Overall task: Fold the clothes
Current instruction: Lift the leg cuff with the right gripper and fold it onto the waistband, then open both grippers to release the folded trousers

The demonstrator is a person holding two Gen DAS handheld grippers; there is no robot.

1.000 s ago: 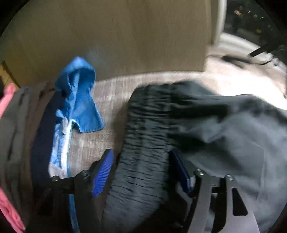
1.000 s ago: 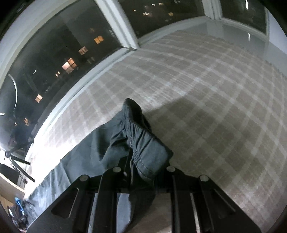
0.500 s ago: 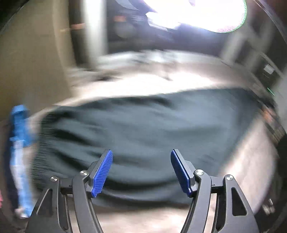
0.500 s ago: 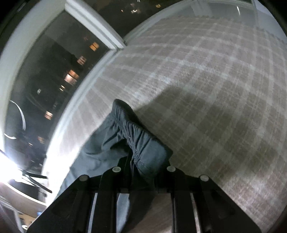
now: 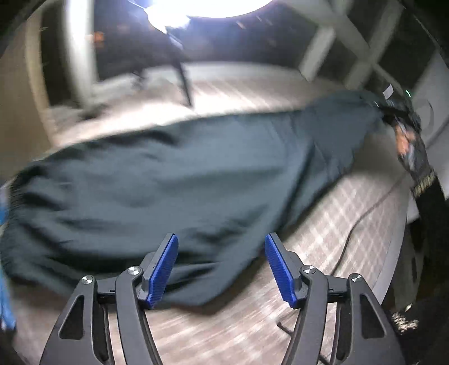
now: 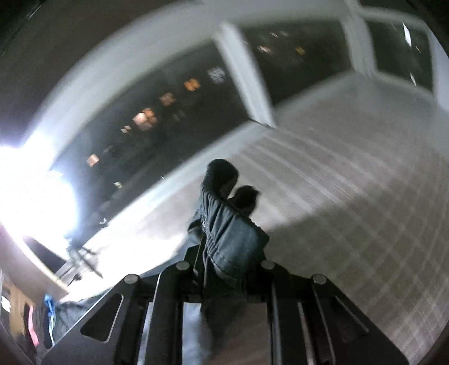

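Observation:
A dark grey-green garment (image 5: 182,174) lies stretched across the plaid bed cover in the left wrist view. Its far right end is lifted toward a person's hand (image 5: 404,140). My left gripper (image 5: 221,238) hovers over the garment's near edge. Its blue pads (image 5: 164,269) stand apart and are closing, with no cloth pinched between them. In the right wrist view my right gripper (image 6: 224,258) is shut on the garment's gathered elastic end (image 6: 230,233), which sticks up between the fingers above the bed.
The plaid bed cover (image 5: 336,224) runs to a grey edge at the right, with a thin cable (image 5: 350,233) on it. Dark windows (image 6: 168,112) line the far side. A bright lamp (image 5: 210,5) glares beside a stand leg (image 5: 182,78). A blue garment (image 5: 4,308) lies at the left edge.
My left gripper let go of the gathered waistband, swung right and now looks along the spread garment. My right gripper rose with the cloth end still in it.

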